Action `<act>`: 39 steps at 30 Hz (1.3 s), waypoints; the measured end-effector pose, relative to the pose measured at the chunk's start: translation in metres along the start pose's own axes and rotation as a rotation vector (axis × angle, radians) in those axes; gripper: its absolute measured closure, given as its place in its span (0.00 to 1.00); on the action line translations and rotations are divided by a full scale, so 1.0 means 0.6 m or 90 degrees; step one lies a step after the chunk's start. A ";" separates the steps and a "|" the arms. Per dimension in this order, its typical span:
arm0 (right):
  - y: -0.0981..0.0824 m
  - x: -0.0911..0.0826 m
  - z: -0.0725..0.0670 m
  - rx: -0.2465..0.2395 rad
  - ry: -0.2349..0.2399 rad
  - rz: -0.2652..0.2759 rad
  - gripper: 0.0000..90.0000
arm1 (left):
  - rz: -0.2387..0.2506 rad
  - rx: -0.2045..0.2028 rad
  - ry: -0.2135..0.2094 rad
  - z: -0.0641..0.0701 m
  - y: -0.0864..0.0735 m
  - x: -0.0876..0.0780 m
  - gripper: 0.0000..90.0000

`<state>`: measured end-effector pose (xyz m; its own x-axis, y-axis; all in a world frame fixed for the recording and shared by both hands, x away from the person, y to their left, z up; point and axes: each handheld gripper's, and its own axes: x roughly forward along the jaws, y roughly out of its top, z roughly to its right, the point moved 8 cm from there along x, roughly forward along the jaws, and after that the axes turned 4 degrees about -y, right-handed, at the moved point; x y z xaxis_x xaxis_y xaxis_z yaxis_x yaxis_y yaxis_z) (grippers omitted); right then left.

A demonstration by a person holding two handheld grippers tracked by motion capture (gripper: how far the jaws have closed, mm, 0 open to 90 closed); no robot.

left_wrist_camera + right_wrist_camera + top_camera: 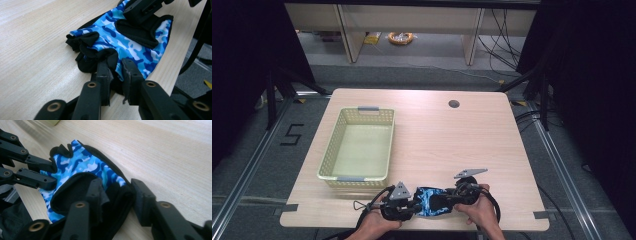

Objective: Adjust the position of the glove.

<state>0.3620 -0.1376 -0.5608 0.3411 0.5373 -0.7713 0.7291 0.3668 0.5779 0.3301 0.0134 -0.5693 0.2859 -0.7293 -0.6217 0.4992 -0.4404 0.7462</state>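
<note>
A blue camouflage fingerless glove with black trim lies flat near the table's front edge, between my two grippers. My left gripper comes in from the left. In the left gripper view its jaws pinch the glove at the black finger end. My right gripper comes in from the right. In the right gripper view it holds the bunched black cuff of the glove, one jaw over the cuff opening and the other at its outer edge. The left gripper shows there too, clamped on the far hem.
A pale green plastic basket stands on the left half of the wooden table. A round cable hole sits near the back edge. The table's front edge runs just under both hands. Desks and cables lie on the floor beyond.
</note>
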 end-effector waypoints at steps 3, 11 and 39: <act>0.004 -0.002 -0.001 -0.002 -0.013 0.032 0.78 | 0.005 0.000 0.003 0.002 0.001 0.001 0.87; 0.003 -0.010 -0.004 -0.020 -0.025 0.033 0.86 | 0.004 0.014 0.003 0.005 0.002 -0.002 0.88; 0.018 -0.025 -0.011 -0.043 -0.036 0.087 0.91 | 0.022 0.025 -0.003 0.012 0.023 -0.015 0.88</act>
<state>0.3608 -0.1370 -0.5414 0.4695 0.5424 -0.6967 0.6328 0.3436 0.6939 0.3285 0.0102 -0.5514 0.2979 -0.7472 -0.5941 0.4571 -0.4347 0.7759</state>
